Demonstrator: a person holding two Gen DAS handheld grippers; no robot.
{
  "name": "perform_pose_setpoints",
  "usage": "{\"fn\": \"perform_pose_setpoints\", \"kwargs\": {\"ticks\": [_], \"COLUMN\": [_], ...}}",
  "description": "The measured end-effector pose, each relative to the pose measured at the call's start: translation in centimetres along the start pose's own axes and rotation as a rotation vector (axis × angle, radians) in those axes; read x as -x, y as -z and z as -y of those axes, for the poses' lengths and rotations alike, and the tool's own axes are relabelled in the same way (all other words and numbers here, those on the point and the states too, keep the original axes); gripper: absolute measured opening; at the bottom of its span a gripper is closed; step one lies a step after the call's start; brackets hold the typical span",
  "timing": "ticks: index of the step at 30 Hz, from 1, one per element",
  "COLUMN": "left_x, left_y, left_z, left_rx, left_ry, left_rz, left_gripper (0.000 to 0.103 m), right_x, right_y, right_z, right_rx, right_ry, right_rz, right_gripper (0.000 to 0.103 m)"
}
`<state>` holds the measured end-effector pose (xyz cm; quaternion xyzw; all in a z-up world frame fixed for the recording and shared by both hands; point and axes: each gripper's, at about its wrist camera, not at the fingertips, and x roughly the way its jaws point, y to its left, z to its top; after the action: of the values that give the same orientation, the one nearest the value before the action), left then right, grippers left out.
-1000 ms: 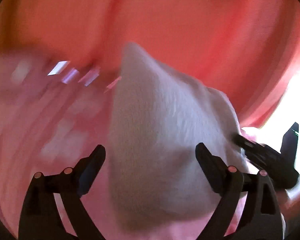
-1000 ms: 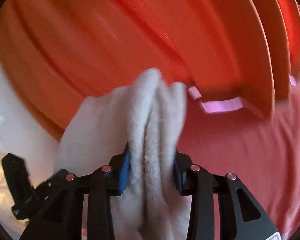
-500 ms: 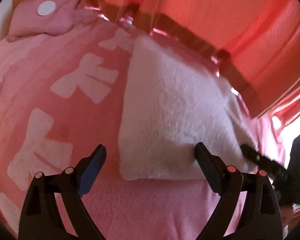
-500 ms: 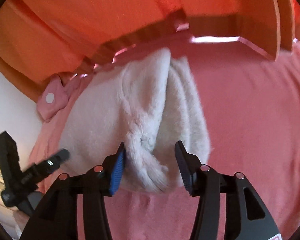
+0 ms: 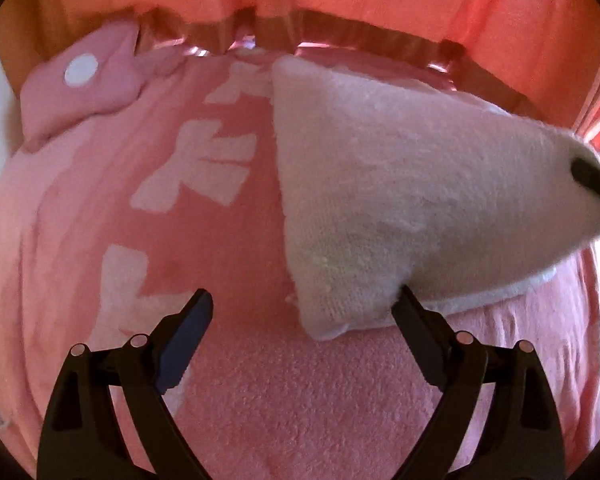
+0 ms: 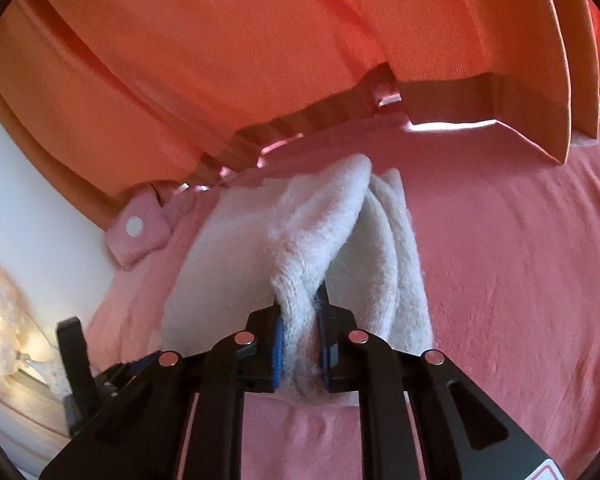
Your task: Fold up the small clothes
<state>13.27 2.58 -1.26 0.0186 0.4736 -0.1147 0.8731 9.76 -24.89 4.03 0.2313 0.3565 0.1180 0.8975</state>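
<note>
A small white fluffy cloth (image 5: 400, 200) lies folded on a pink blanket (image 5: 300, 400). My left gripper (image 5: 302, 320) is open and empty, its right finger touching the cloth's near corner. In the right wrist view my right gripper (image 6: 300, 320) is shut on a raised fold of the white cloth (image 6: 320, 240), which bunches up between the blue pads. The right gripper's tip (image 5: 592, 176) shows at the cloth's far right edge in the left wrist view. The left gripper (image 6: 80, 364) shows at lower left in the right wrist view.
The pink blanket has white bow patterns (image 5: 204, 168). A pink pillow corner with a white dot (image 5: 80, 72) lies at the back left. Orange curtains (image 6: 260, 60) hang behind the bed. A lit lamp (image 6: 4, 320) stands at the far left.
The cloth came down from the air onto the blanket. My right gripper opened half a second ago and has shut again on a fold. The left gripper stayed open.
</note>
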Motion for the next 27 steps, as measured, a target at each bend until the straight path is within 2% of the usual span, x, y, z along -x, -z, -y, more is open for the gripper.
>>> {"fn": "perform_pose_setpoints", "kwargs": {"ticks": [2, 5, 8, 9, 11, 15, 17, 18, 19, 21, 23, 24, 27], "left_x": [0.5, 0.2, -0.4, -0.4, -0.5, -0.6, -0.8, -1.1, -1.4, -1.4, -0.4, 0.4, 4.6], "left_y": [0.1, 0.6, 0.4, 0.2, 0.1, 0.4, 0.5, 0.6, 0.6, 0.6, 0.7, 0.7, 0.3], "left_z": [0.9, 1.3, -0.3, -1.2, -2.7, -2.2, -2.3, -2.6, -2.9, -3.2, -2.8, -2.5, -1.7], "left_rx": [-0.062, -0.112, -0.057, -0.014, 0.067, 0.031, 0.041, 0.053, 0.061, 0.071, 0.039, 0.022, -0.024], "left_ry": [0.004, -0.032, -0.101, -0.103, -0.057, -0.107, -0.112, -0.107, -0.101, -0.091, -0.078, -0.068, 0.044], "left_rz": [0.014, -0.001, -0.013, -0.014, -0.032, -0.041, -0.058, -0.073, -0.085, -0.101, -0.09, -0.078, 0.029], "left_gripper": [0.088, 0.085, 0.081, 0.081, 0.081, 0.081, 0.081, 0.081, 0.081, 0.081, 0.081, 0.08, 0.08], "right_x": [-0.4, -0.7, -0.2, -0.2, -0.5, -0.5, -2.0, -3.7, -4.8, -5.5, -5.1, -4.9, -3.3], "right_y": [-0.1, -0.2, -0.4, -0.4, -0.1, 0.0, 0.4, 1.2, 1.7, 1.9, 1.7, 1.7, 1.3], "right_z": [0.0, 0.5, 0.3, 0.3, 0.5, 0.6, 1.3, 2.0, 2.3, 1.7, 1.1, 1.2, 1.5], "right_rx": [0.006, -0.018, -0.016, -0.013, -0.022, -0.024, -0.019, -0.016, -0.012, 0.041, 0.055, 0.037, -0.004], "right_ry": [0.023, 0.018, 0.003, 0.01, 0.026, 0.039, 0.116, 0.18, 0.209, 0.247, 0.256, 0.247, 0.226], "right_rz": [-0.005, -0.016, -0.001, -0.003, -0.015, -0.013, -0.064, -0.134, -0.17, -0.169, -0.167, -0.169, -0.133], "right_gripper": [0.012, 0.012, 0.012, 0.012, 0.012, 0.012, 0.011, 0.011, 0.011, 0.011, 0.012, 0.013, 0.015]}}
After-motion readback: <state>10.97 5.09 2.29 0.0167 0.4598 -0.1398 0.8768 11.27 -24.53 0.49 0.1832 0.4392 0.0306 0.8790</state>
